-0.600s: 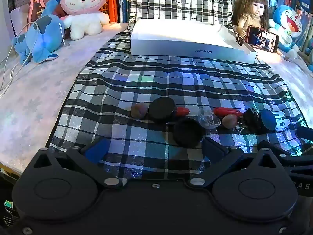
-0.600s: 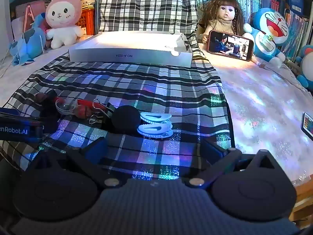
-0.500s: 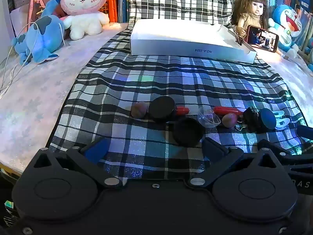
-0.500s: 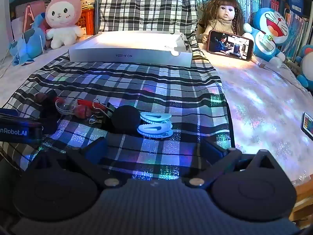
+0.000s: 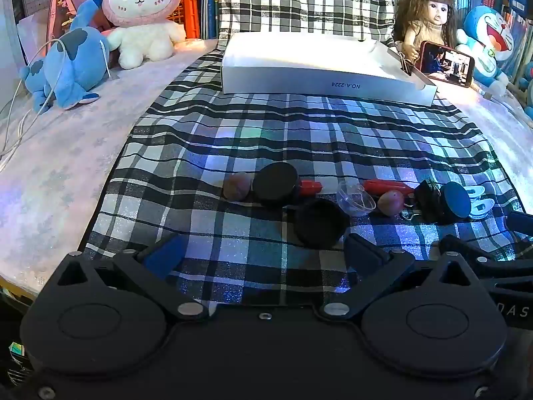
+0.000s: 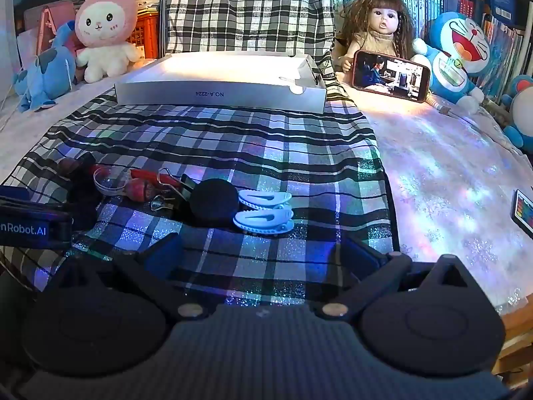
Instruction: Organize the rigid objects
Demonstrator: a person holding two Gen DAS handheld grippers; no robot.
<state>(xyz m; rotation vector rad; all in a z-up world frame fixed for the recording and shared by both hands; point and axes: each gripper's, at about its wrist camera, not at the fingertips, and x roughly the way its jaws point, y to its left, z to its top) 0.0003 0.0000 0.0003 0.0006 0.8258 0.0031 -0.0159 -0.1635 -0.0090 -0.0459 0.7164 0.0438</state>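
Black-white plaid cloth point(image 5: 299, 140) — white box point(image 5: 319, 76), black round lids point(image 5: 274, 181), white clips point(image 6: 265, 211).

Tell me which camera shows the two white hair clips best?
The right wrist view: both white hair clips lie whole, close ahead. In the left wrist view they peek out at the far right, mostly hidden behind a black round lid.

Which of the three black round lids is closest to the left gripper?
The black round lid lying alone in front, just ahead of the open left gripper. The other two sit farther back, in the row with the stones.
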